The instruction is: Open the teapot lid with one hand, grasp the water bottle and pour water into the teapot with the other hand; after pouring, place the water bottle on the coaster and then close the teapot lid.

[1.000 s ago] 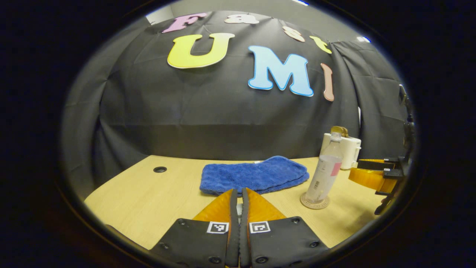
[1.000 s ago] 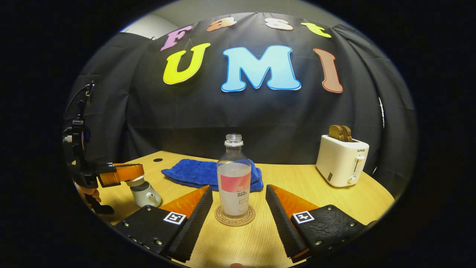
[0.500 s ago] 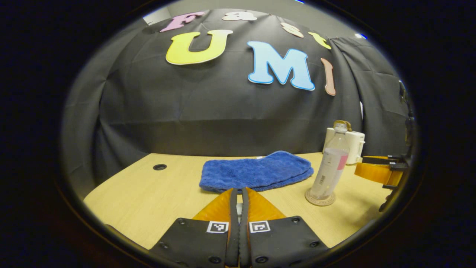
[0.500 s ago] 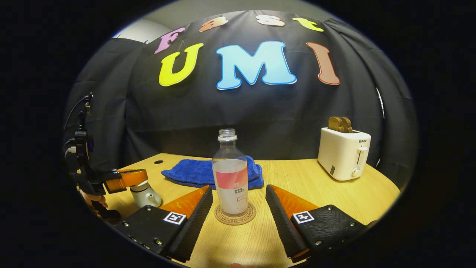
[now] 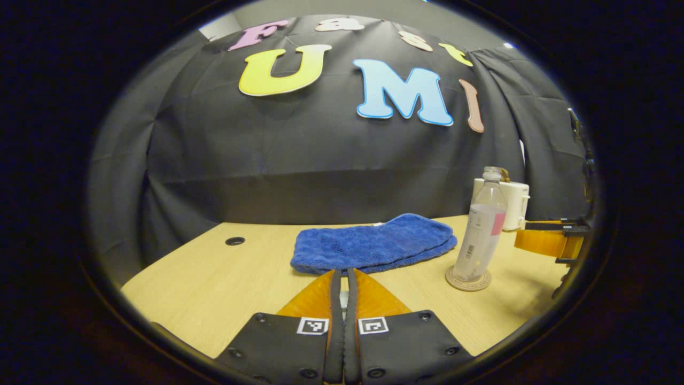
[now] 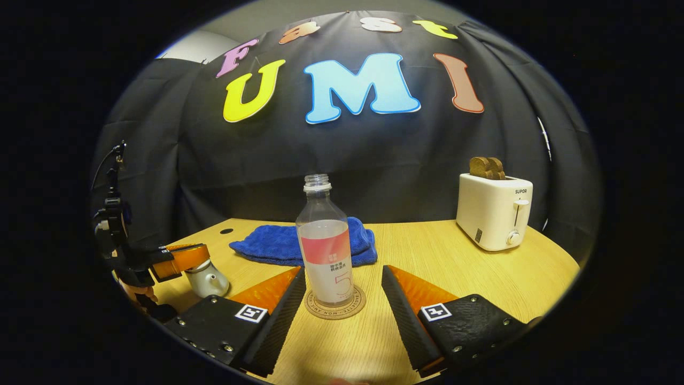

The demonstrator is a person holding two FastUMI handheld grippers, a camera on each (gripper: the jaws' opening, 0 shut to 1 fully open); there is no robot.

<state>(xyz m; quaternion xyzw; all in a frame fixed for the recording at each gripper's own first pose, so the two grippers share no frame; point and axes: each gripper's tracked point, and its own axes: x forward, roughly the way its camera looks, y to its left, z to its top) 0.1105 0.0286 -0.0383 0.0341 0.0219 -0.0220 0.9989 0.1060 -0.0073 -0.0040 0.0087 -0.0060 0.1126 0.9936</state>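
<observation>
The clear water bottle (image 6: 325, 246) stands upright and uncapped on the round coaster (image 6: 335, 309), partly full, pink band on its label, just ahead of the right jaws and between their tips, untouched. Off to their left sits the small grey teapot (image 6: 206, 277), spout facing right, its top hidden under the left jaws.

bottle (image 6: 325, 246) stands on coaster (image 6: 335, 310), mid-table (image 6: 454, 278) | cloth (image 6: 278, 243) lies just behind bottle, toward left | toaster (image 6: 494, 211) stands far right, bread (image 6: 486, 167) in its slots | teapot (image 6: 206, 278) sits at left, near table's front edge
</observation>
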